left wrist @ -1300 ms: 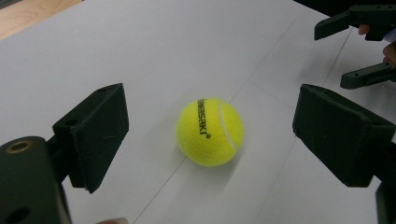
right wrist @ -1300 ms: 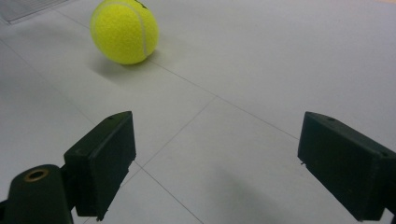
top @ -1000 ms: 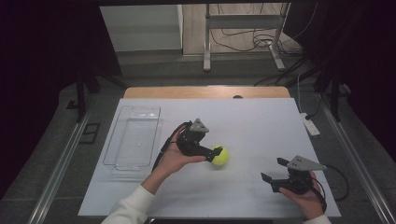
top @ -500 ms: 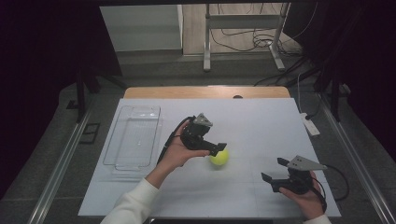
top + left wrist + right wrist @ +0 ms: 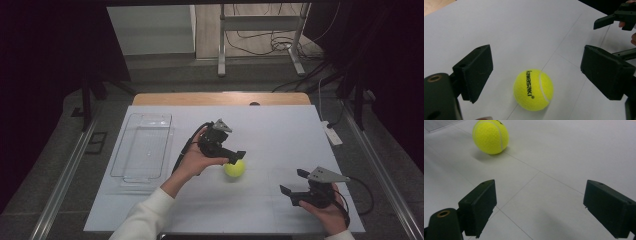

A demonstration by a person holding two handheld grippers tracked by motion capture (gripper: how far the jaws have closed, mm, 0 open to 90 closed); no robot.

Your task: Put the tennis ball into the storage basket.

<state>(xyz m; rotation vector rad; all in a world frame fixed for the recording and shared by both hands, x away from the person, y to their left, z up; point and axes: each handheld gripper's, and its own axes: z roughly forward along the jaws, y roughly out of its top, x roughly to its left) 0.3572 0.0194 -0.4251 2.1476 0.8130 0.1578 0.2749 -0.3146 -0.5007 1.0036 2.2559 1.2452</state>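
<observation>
Now reaching in from the lower left of the high view: a white-sleeved forearm, hand wrapped round the left tongs [image 5: 239, 159], angled forward and toward the right, tips tilted down at the tennis ball [image 5: 234, 168]. Jaws spread wide, wider than the ball, hovering just above and behind it, pads clear of the felt on both sides as seen in the left gripper view, where the ball [image 5: 533, 90] sits low between them. Resting on the tabletop [image 5: 280, 130] near its middle, slightly toward the person's edge, untouched. Low at the bottom right: the right tongs [image 5: 295, 182], held level in the other hand close to the near edge, jaws likewise wide apart and empty, aimed left toward the ball, well apart from it; seen from there, the ball [image 5: 490, 136] lies far ahead at the upper left. Plenty of bare white surface around the ball on every side, thin seam lines crossing it. Along the left side, a clear plastic tray [image 5: 144, 148], lying lengthwise front to back, well apart from the ball, with the left hand between. Round, so no long axis to speak of; printed black lettering facing up toward the left tongs' camera, running roughly away from it, white seam curving alongside to the right.
</observation>
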